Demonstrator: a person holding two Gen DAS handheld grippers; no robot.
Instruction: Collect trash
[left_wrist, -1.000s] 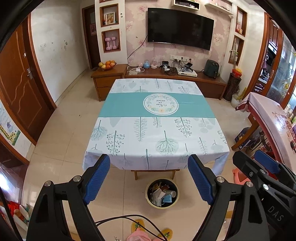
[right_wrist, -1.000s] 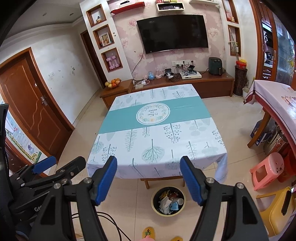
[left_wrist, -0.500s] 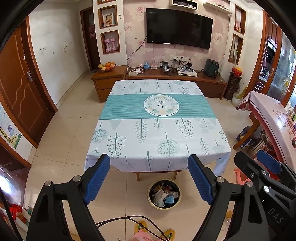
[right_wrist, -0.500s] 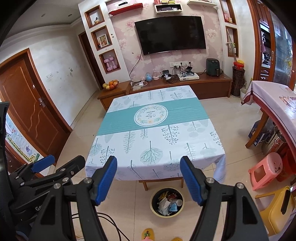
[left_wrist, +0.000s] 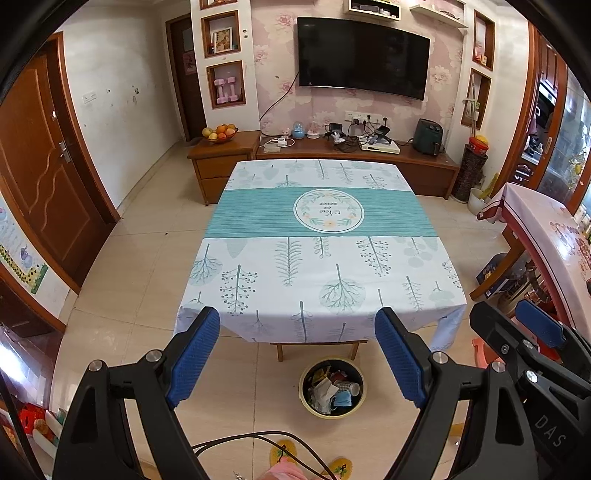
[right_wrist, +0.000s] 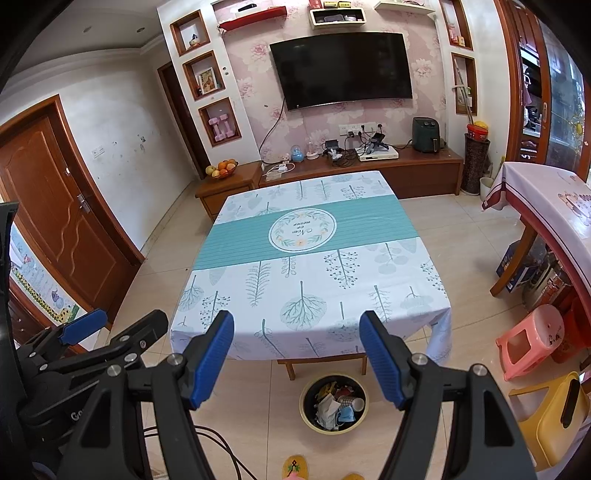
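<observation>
A round bin (left_wrist: 332, 386) on the floor by the bench (left_wrist: 317, 266) holds crumpled trash (left_wrist: 334, 387). Left hand-held gripper (left_wrist: 297, 354) and right hand-held gripper (right_wrist: 297, 356) gape apart, empty.

Trash bin (left_wrist: 332, 387) stands on tiled floor (left_wrist: 140, 266).

Round trash bin (left_wrist: 334, 387), trash-filled, on floor before table (left_wrist: 321, 258)

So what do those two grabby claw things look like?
Both the left gripper and the right gripper have black arms with silver bolts and ribbed blue pads. White letters "DAS" mark the right one's side, and black cables trail below.
</observation>
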